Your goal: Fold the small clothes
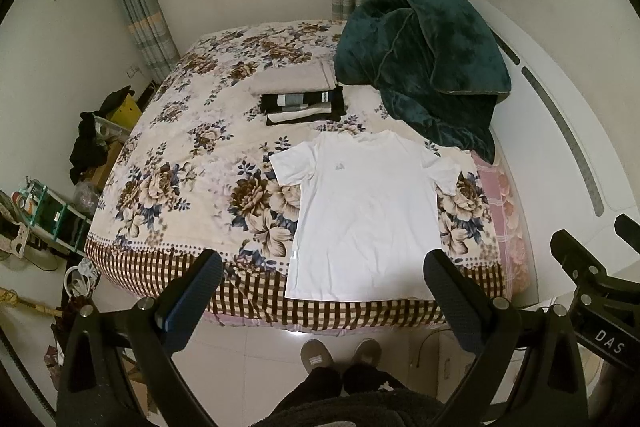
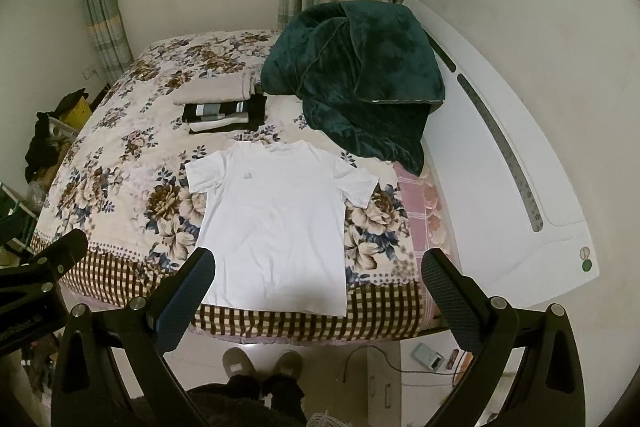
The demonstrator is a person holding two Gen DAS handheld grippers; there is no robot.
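A white T-shirt (image 1: 364,211) lies flat and spread out, front up, on the near edge of the floral bed (image 1: 180,163); it also shows in the right wrist view (image 2: 276,223). My left gripper (image 1: 322,271) is open and empty, held above the bed's near edge over the shirt's hem. My right gripper (image 2: 316,267) is open and empty, held above the shirt's lower right part. A stack of folded clothes (image 1: 300,95) lies further back on the bed; it also shows in the right wrist view (image 2: 224,107).
A dark green blanket (image 1: 428,67) is heaped at the back right of the bed, against the white headboard (image 1: 560,131). Clutter and a shelf (image 1: 52,211) stand on the floor to the left. My feet in slippers (image 1: 340,355) are at the bed's foot.
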